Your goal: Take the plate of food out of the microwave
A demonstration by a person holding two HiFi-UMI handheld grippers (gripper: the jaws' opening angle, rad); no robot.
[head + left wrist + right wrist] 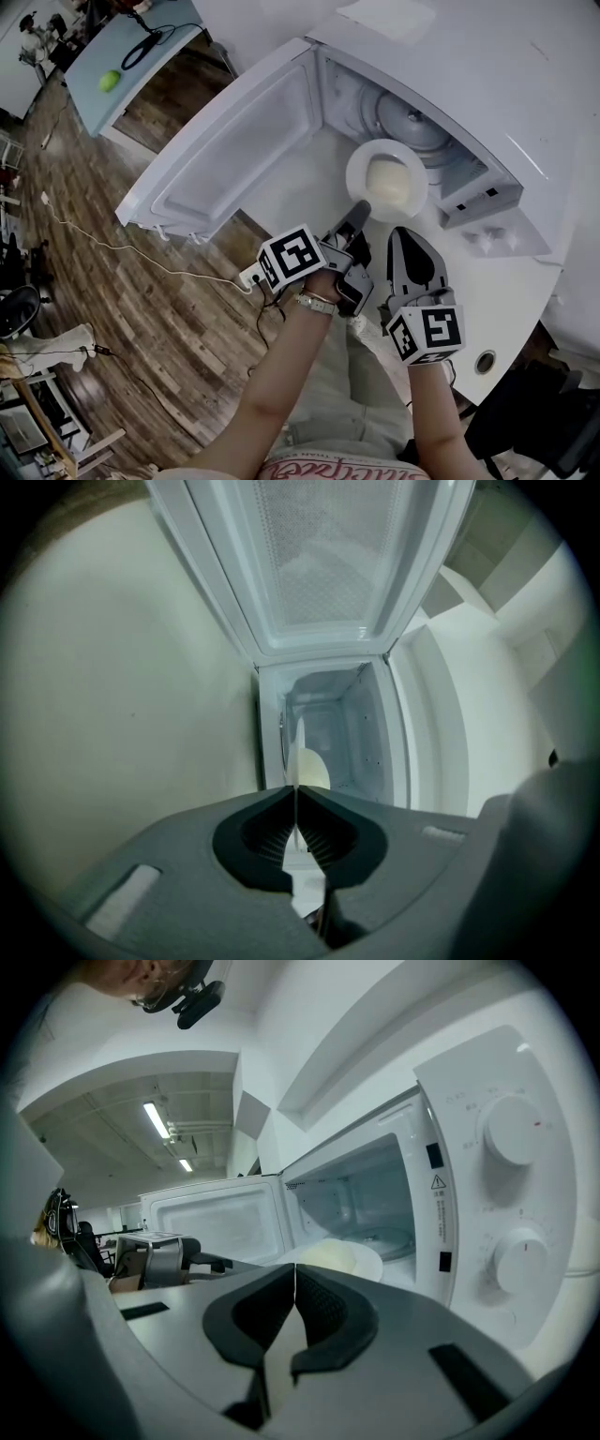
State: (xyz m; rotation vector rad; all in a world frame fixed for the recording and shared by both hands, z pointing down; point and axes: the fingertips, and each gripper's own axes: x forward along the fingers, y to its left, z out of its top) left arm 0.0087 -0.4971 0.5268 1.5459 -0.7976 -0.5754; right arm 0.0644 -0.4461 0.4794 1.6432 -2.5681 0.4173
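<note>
The white microwave [469, 75] stands with its door [234, 150] swung wide open. A white plate [361, 169] carrying a pale mound of food [392, 180] sits at the mouth of the cavity, partly out over the sill. My left gripper [361, 214] is shut on the plate's near rim. In the left gripper view the plate [298, 752] runs edge-on into the left gripper [296, 803], with the food [314, 772] beside it. My right gripper [401, 232] hovers just right of the left one, below the plate, shut and empty. In the right gripper view the right gripper [295, 1283] faces the plate [367, 1262].
The microwave's control panel with two dials [516, 1129] is to the right of the cavity. The glass turntable [412, 127] lies behind the plate. A white counter [511, 309] bears the microwave. On the wooden floor a power strip [251, 276] and cables lie at left.
</note>
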